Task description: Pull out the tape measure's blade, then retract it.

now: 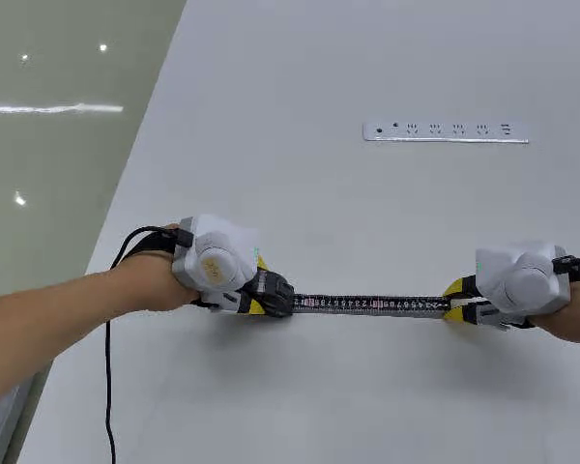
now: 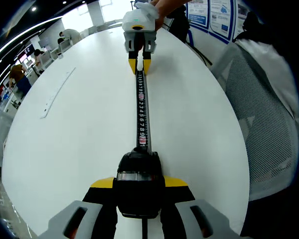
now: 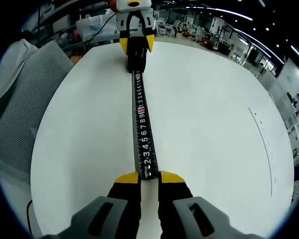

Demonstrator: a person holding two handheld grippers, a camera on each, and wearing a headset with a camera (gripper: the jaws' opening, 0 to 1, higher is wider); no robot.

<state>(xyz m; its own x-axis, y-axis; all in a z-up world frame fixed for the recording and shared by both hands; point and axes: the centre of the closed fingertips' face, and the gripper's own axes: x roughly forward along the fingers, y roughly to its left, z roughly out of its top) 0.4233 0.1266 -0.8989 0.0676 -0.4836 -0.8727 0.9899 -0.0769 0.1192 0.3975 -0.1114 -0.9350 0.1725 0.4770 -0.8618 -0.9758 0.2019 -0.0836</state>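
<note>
Left fingers: I am holding the left gripper (image 2: 139,185) with its yellow-tipped fingers (image 2: 102,183) pressing on both sides of the black case (image 2: 138,191) of the tape measure, so they are pinching it.
Right fingers: I am holding the right gripper (image 3: 149,179) with its fingers (image 3: 127,178) nipping the blade (image 3: 142,124) at its tip, near the low numbers.
Blade: It is stretching straight from the case at 9 o'clock to the right gripper at 3 o'clock in the head view. It is lying flat and just over the desk (image 1: 367,222), numbers facing up.
Case: It is sitting toward 8 o'clock in the head view, close to the near edge of the desk.
Surroundings: A power strip (image 1: 445,131) is lying well apart at 1 o'clock.
Progress: I am judging the pull-out as largely done, since a good run of blade is showing.
Remaining: I am judging the retraction as not yet done. I am expecting to feed the tip back toward the case under control.
</note>
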